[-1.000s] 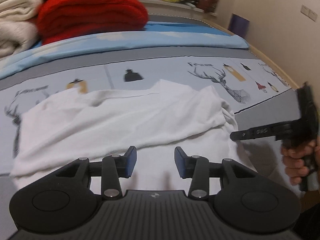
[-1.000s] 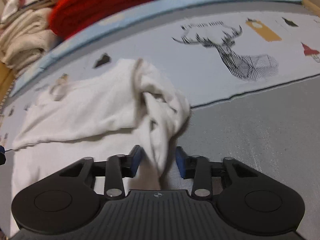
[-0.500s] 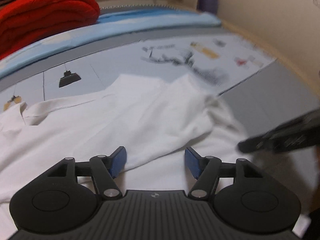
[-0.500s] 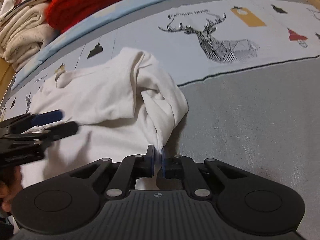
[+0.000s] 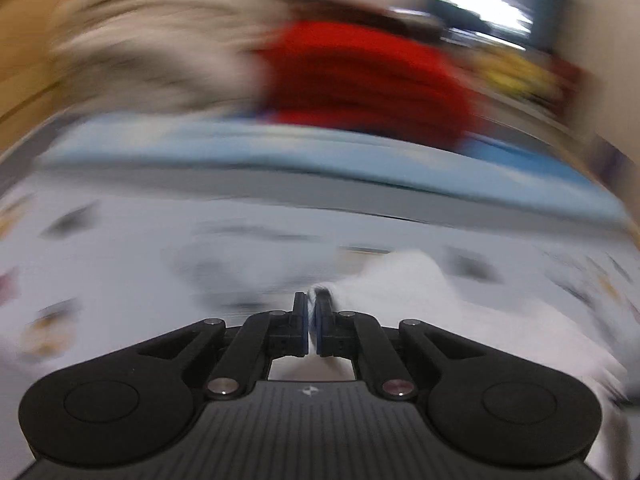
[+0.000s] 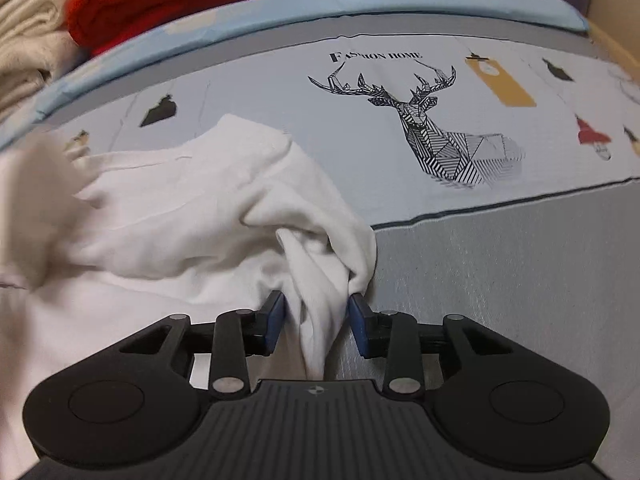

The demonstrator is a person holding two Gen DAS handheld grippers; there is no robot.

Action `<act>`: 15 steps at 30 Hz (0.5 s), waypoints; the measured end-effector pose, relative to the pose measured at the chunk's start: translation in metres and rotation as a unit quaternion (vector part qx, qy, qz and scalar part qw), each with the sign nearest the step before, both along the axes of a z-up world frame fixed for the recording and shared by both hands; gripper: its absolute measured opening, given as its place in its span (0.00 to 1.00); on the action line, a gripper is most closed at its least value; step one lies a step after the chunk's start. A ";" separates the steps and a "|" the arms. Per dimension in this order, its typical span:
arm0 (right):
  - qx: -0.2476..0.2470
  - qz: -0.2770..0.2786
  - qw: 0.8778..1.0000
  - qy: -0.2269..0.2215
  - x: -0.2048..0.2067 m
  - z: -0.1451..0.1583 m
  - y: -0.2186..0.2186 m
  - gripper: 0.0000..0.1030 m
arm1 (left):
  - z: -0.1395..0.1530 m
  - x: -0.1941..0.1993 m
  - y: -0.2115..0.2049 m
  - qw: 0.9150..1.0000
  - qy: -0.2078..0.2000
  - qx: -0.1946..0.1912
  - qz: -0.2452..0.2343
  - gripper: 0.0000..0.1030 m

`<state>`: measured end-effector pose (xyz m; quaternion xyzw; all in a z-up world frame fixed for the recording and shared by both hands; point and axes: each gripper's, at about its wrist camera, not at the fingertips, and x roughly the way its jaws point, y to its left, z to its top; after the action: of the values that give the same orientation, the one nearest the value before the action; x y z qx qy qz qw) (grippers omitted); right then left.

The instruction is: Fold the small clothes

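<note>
the right gripper point(image 6: 316, 322) points down at the bed. its two blue pads point(image 6: 275, 320) stand apart and the jaws are opening. a bunched fold of the soft white cotton shirt point(image 6: 192, 216) hangs between them, but the pads do not seem to press it.

the left gripper point(image 5: 311, 322) is squeezed almost tight. a thin bit of white cloth point(image 5: 400, 280) sits between its blue pads point(image 5: 303, 326), so it looks like it is pinching an edge of the shirt. that view is very blurry, so i cannot be sure which edge.

the shirt lies spread and crumpled on the pale grey bed sheet with a black line-drawn deer point(image 6: 432, 128). its right side is lumped up right at the gripper, near where the sheet turns darker grey. one blurry flap at the far left of the right view looks lifted.

behind, well apart, sit a thick red knitted blanket point(image 6: 176, 4) and a pile of cream fluffy blankets point(image 6: 28, 36).

the shirt looks light and floppy. it will sag and wrinkle when lifted and will not hold a shape. i think the best place to grab is a flat edge or corner, not the thick lump, so the fold comes out neat.
</note>
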<state>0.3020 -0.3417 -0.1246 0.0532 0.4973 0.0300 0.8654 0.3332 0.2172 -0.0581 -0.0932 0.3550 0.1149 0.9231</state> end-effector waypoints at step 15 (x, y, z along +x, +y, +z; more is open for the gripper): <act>0.013 -0.024 1.000 0.006 0.011 0.001 -0.007 0.41 | -0.053 -0.030 0.139 0.986 0.056 -0.081 0.134 0.38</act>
<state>0.3133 -0.3482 -0.1234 0.0771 0.5006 0.0152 0.8621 0.3034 0.3558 -0.1108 -0.2083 0.3983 0.2137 0.8674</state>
